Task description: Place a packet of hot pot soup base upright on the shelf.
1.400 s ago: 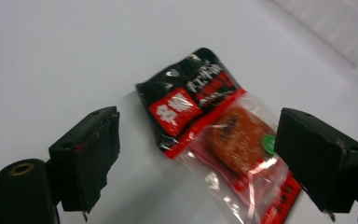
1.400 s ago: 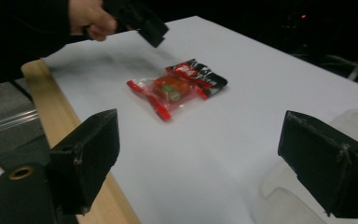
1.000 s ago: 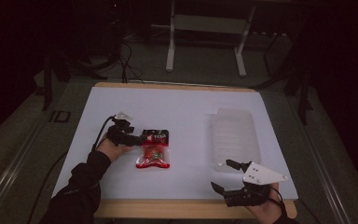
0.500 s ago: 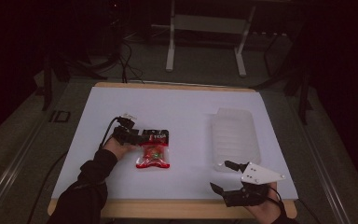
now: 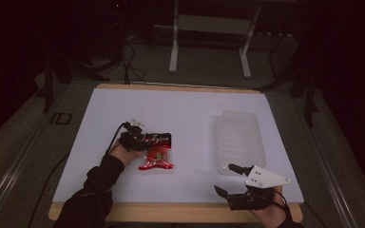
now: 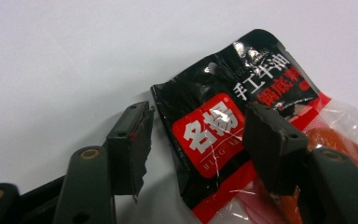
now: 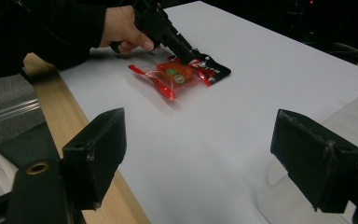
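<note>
My left gripper's far jaw covers part of the sauce packet, whose lower and right portions run off the left gripper view. From above, the packet's print is too small to read.

Dim surroundings; evenly lit white rectangular table sheet; glare on glossy black-and-red plastic packet; blurred near jaws.

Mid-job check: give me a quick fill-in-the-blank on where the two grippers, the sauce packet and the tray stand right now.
1. The left gripper has its jaws ____ around the packet's black end.
2. The red-and-black packet lies on the ____ table.
3. The clear plastic tray sits nearest the ____ gripper.
4. The right gripper holds ____.

Missing words: open; white; right; nothing
</note>
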The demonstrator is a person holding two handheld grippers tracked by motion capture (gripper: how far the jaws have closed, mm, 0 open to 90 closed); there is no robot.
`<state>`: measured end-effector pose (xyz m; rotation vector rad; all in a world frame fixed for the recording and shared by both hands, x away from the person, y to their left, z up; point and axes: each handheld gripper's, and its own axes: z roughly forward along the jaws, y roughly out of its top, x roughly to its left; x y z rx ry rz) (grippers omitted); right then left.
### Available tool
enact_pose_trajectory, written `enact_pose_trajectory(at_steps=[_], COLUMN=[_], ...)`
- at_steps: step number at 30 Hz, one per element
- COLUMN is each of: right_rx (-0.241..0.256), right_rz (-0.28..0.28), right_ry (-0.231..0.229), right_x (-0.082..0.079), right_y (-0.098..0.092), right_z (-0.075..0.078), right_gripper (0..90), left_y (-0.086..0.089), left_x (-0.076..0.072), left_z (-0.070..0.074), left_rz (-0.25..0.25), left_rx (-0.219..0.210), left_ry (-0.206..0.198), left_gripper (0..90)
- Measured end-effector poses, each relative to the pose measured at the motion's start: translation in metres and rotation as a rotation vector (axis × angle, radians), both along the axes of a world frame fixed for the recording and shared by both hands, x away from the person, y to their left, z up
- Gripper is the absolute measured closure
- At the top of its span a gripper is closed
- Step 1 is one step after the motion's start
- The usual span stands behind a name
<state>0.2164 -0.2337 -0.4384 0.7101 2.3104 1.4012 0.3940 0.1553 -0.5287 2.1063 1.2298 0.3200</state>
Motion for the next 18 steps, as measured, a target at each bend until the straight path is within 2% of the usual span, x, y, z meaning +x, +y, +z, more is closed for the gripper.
enact_pose_trajectory(at_steps=[2, 5, 7, 10, 11, 15, 16, 18], right_rx=[-0.001, 0.000, -0.005, -0.005, -0.005, -0.008, -0.007, -0.009], right_rz=[0.000, 0.002, 0.003, 0.002, 0.002, 0.001, 0.002, 0.002], right_ry=[0.001, 0.003, 0.006, 0.010, 0.010, 0.016, 0.018, 0.018], right_x=[0.000, 0.000, 0.001, 0.001, 0.001, 0.001, 0.001, 0.001], right_y=[0.000, 0.000, 0.001, 0.001, 0.001, 0.002, 0.002, 0.002], right_z=[0.000, 0.000, -0.001, -0.001, -0.001, -0.002, -0.002, -0.002], right_gripper=[18.1, 18.1, 18.1, 18.1, 18.1, 18.1, 18.1, 18.1], left_y=[-0.001, -0.002, -0.003, -0.003, -0.004, -0.008, -0.010, -0.012], left_x=[-0.002, -0.003, -0.007, -0.008, -0.009, -0.013, -0.014, -0.014], left_z=[0.000, 0.000, -0.001, 0.000, 0.000, 0.001, 0.002, 0.002], left_rz=[-0.008, -0.006, -0.006, 0.000, 0.002, -0.011, -0.024, -0.021], left_rx=[0.017, 0.018, 0.060, 0.067, 0.071, 0.087, 0.095, 0.107], left_ry=[-0.012, -0.013, -0.044, -0.043, -0.048, -0.047, -0.044, -0.047], left_gripper=[44.8, 45.6, 55.7, 63.0, 63.0, 78.5, 86.2, 87.1])
